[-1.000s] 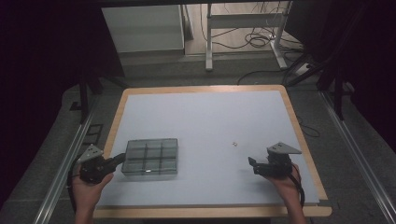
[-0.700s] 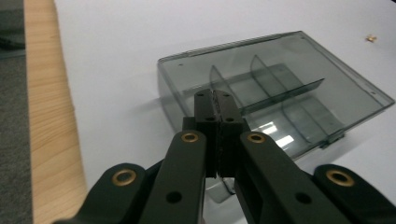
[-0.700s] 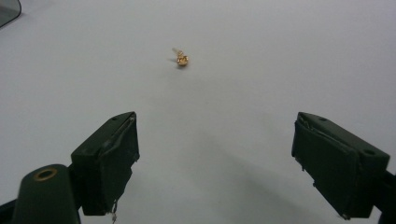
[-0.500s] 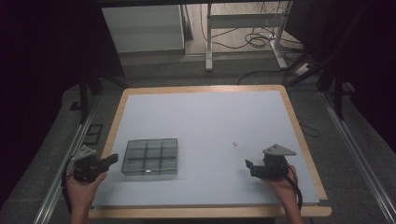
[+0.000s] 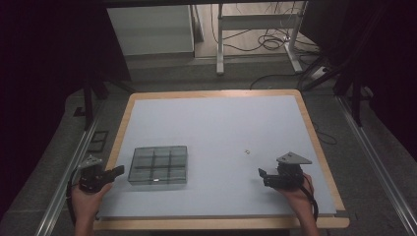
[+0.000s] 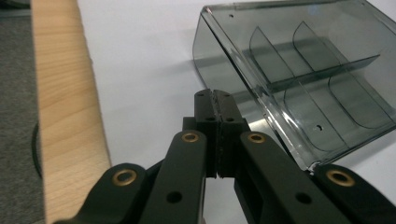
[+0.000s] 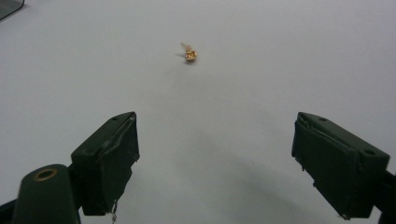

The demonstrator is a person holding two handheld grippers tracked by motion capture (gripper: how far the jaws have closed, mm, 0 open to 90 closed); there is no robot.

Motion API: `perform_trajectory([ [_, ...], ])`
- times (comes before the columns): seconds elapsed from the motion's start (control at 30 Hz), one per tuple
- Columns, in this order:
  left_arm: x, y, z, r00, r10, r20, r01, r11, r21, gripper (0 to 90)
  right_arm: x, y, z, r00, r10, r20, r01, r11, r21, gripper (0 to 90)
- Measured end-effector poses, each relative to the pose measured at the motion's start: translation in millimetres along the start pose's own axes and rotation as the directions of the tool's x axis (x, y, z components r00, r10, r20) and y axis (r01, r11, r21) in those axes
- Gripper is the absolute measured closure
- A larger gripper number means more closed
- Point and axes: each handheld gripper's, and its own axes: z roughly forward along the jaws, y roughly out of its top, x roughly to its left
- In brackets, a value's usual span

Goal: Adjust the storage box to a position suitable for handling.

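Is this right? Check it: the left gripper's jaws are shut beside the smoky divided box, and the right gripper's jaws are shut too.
Not quite. The left gripper is shut beside the box, but the right gripper view shows the right gripper open, facing a small gold piece.

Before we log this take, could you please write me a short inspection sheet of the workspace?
Surface: white table with a wooden rim, flat.
Job's things: smoky clear compartment box at left, cells look empty; small gold item lying loose at right.
Clutter: nothing seen.
Grippers: left gripper shut on nothing, beside the box; right gripper open, fingers aimed at the gold item, apart from it.
Cables: one trails from each gripper; loose cables on the floor beyond.
Surroundings: dark room, metal frame legs behind.
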Motion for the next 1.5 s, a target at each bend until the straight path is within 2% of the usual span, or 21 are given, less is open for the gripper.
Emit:
perform_trajectory([
  [0.2,-0.8,0.6,10.1,0.9996,0.002,0.029,-0.002,0.9999,0.011,89.9,-1.6,-0.4,0.6,0.9999,0.008,0.011,-0.008,1.000,0.009,14.0],
  [0.47,-0.4,1.8,15.9,0.9980,0.005,0.063,-0.005,1.0000,0.005,90.0,-2.6,-0.7,1.3,0.9997,0.017,0.019,-0.018,1.000,0.012,14.0],
  [0.63,-0.4,2.5,21.5,0.9971,0.011,0.076,-0.012,0.9998,0.018,90.0,-3.9,-0.6,1.6,0.9996,0.019,0.023,-0.019,1.000,0.015,14.0],
  [0.93,-2.3,3.5,22.4,0.9974,0.016,0.070,-0.018,0.9996,0.024,90.0,-4.2,-0.9,0.7,0.9995,0.023,0.024,-0.023,1.000,0.007,14.3],
  [1.5,-7.6,6.0,27.1,0.9959,0.032,0.084,-0.034,0.9991,0.026,90.0,-4.3,-0.5,1.1,0.9994,0.021,0.026,-0.021,1.000,0.005,14.5],
])
